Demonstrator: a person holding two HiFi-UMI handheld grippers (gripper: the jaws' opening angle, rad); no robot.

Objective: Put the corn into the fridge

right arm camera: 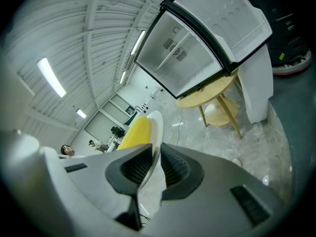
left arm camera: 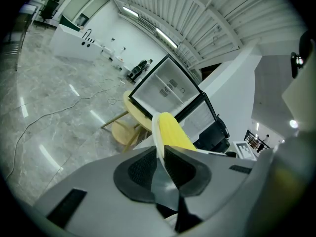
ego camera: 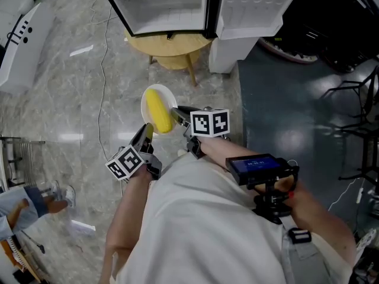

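Note:
A yellow corn cob (ego camera: 158, 110) lies on a small white plate (ego camera: 145, 101), held in the air over the floor in front of the open fridge (ego camera: 166, 5). My left gripper (ego camera: 148, 130) is shut on the plate's near left rim, my right gripper (ego camera: 176, 112) on its right rim. In the left gripper view the plate's edge (left arm camera: 157, 132) runs between the pads of the left gripper (left arm camera: 162, 152), with the corn (left arm camera: 174, 130) just right of it and the fridge (left arm camera: 165, 90) beyond. In the right gripper view the right gripper (right arm camera: 155, 157) pinches the plate (right arm camera: 156, 126), the corn (right arm camera: 136, 131) to its left.
The fridge stands on a round wooden table (ego camera: 172, 46), its white door (ego camera: 254, 5) swung open to the right. A cable (ego camera: 103, 70) trails over the marble floor at the left. A white counter (ego camera: 18, 40) is far left; another person's foot (ego camera: 41, 203) shows at lower left.

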